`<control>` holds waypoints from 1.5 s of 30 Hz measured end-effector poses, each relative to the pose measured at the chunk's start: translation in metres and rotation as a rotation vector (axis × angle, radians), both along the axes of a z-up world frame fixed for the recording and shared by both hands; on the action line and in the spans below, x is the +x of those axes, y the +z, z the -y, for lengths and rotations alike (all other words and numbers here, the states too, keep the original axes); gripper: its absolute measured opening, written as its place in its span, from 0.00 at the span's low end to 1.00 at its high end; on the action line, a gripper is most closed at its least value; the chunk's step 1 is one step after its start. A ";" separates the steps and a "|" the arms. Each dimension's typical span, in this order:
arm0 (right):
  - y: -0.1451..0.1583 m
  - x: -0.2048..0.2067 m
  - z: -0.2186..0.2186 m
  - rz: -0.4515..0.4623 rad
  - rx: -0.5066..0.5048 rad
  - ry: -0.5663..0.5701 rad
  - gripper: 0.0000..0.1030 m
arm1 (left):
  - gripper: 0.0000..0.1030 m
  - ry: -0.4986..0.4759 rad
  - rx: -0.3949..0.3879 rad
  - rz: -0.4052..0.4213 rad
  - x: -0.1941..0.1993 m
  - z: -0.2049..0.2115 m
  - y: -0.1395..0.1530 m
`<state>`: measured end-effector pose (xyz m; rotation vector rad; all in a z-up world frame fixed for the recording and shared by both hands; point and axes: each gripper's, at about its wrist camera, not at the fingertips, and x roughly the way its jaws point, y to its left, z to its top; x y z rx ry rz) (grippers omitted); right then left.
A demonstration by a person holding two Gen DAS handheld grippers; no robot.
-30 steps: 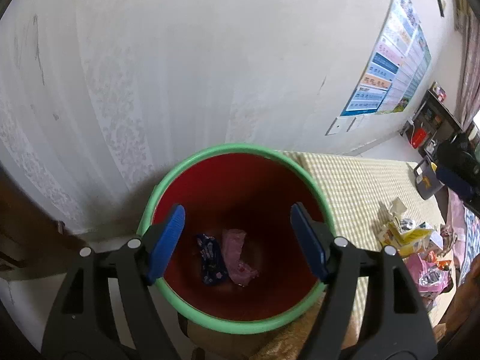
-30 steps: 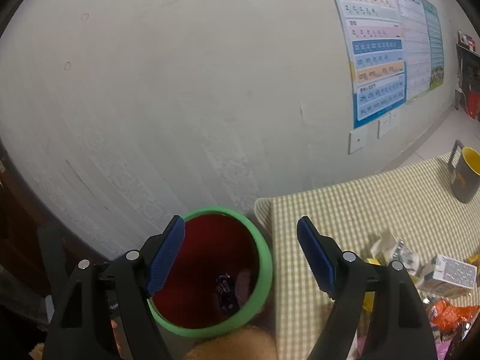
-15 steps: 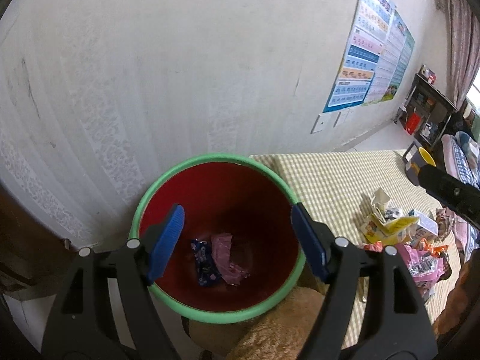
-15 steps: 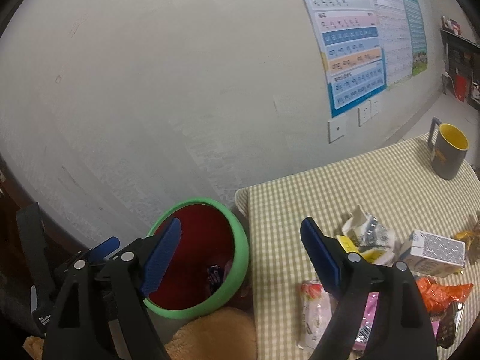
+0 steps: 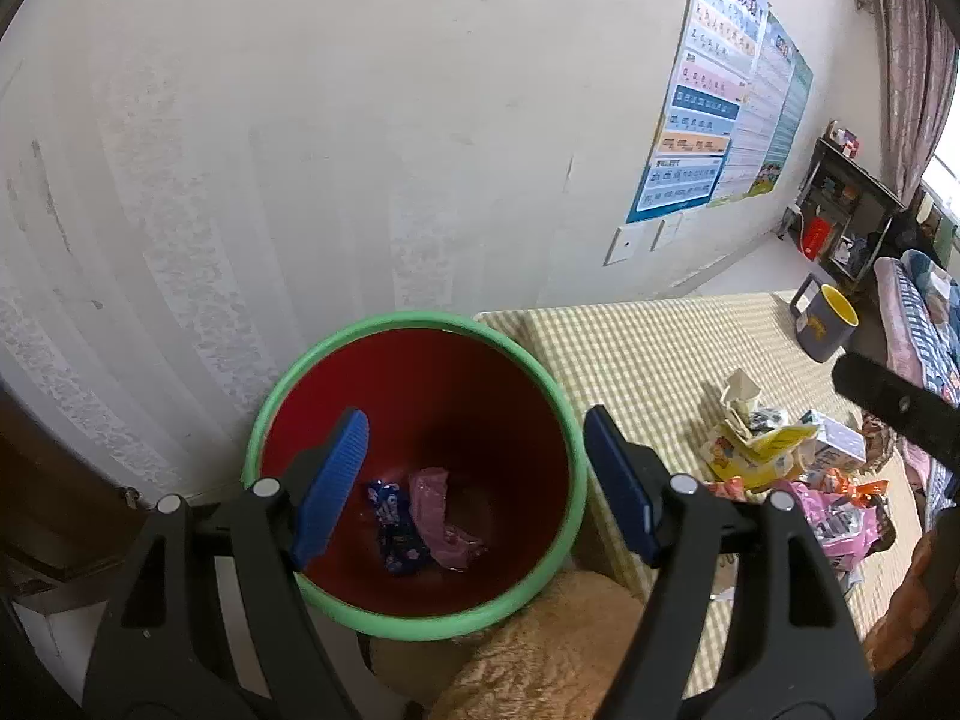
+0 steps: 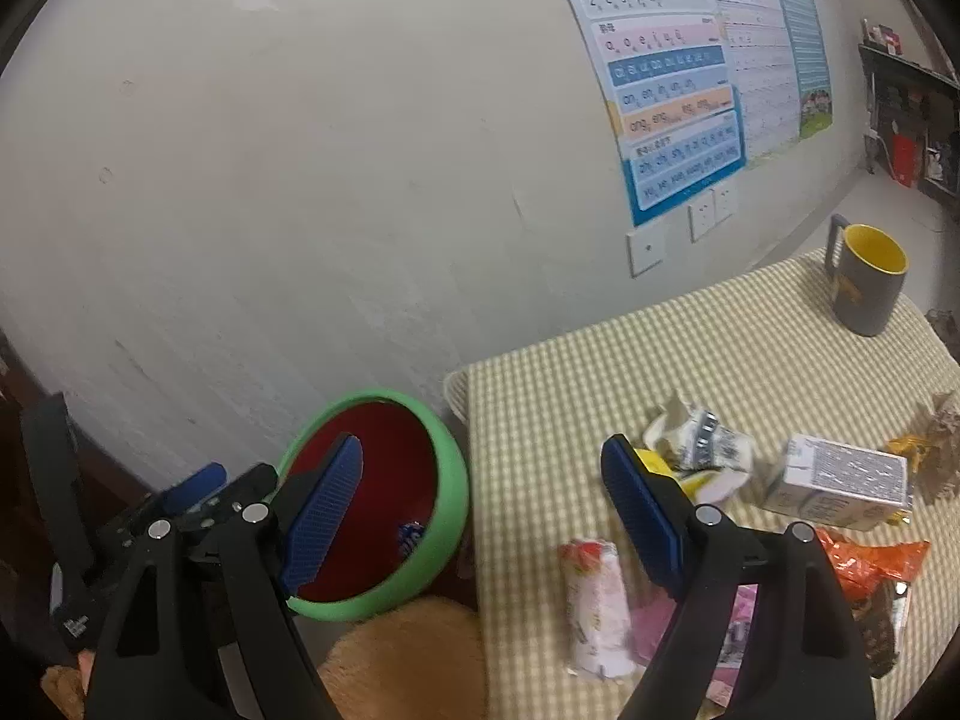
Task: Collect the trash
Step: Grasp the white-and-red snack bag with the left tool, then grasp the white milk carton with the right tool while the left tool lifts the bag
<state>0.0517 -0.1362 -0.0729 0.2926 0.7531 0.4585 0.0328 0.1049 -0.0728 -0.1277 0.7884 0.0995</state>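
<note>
A red bin with a green rim (image 5: 414,324) stands against the wall, left of the checked table (image 5: 660,348). A blue wrapper (image 5: 393,525) and a pink wrapper (image 5: 441,516) lie at its bottom. My left gripper (image 5: 474,480) is open and empty above the bin. My right gripper (image 6: 486,504) is open and empty, between the bin (image 6: 450,492) and the trash on the table: a crumpled carton (image 6: 696,438), a white box (image 6: 840,480), a pink-white packet (image 6: 597,606), an orange wrapper (image 6: 870,564).
A grey mug with a yellow inside (image 6: 867,282) stands at the table's far right. A tan furry cushion (image 5: 540,648) lies below the bin. The wall carries posters (image 6: 672,72) and sockets. A dark shelf (image 5: 840,216) stands at the far right.
Both grippers have drawn back from the bin and swung right. The right wrist view now takes in the table's trash and the mug. The jaws stay open.
</note>
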 end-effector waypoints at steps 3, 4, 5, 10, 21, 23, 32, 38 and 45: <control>-0.001 -0.007 0.013 0.002 -0.008 -0.026 0.77 | 0.69 -0.031 -0.001 -0.002 0.001 0.010 -0.001; -0.001 -0.011 0.021 0.008 -0.008 -0.041 0.77 | 0.69 -0.047 0.001 -0.001 0.000 0.015 -0.002; 0.001 -0.015 0.030 0.017 -0.010 -0.059 0.77 | 0.69 -0.062 0.001 -0.001 0.000 0.021 -0.003; -0.002 -0.031 0.082 0.032 -0.058 -0.179 0.77 | 0.69 -0.153 -0.017 -0.029 0.005 0.055 -0.015; -0.050 -0.061 0.164 -0.083 -0.075 -0.351 0.77 | 0.69 -0.384 -0.055 -0.182 0.015 0.144 -0.067; -0.054 -0.063 0.167 -0.098 -0.074 -0.351 0.77 | 0.69 -0.391 -0.052 -0.219 0.021 0.154 -0.080; -0.064 -0.022 0.168 -0.129 -0.199 -0.230 0.77 | 0.38 -0.425 -0.148 -0.351 0.037 0.168 -0.122; -0.076 0.041 0.155 -0.141 -0.477 0.052 0.77 | 0.28 -0.428 -0.125 -0.306 0.030 0.157 -0.110; -0.123 0.086 0.144 -0.281 -0.644 0.295 0.77 | 0.28 -0.411 -0.113 -0.266 0.028 0.143 -0.099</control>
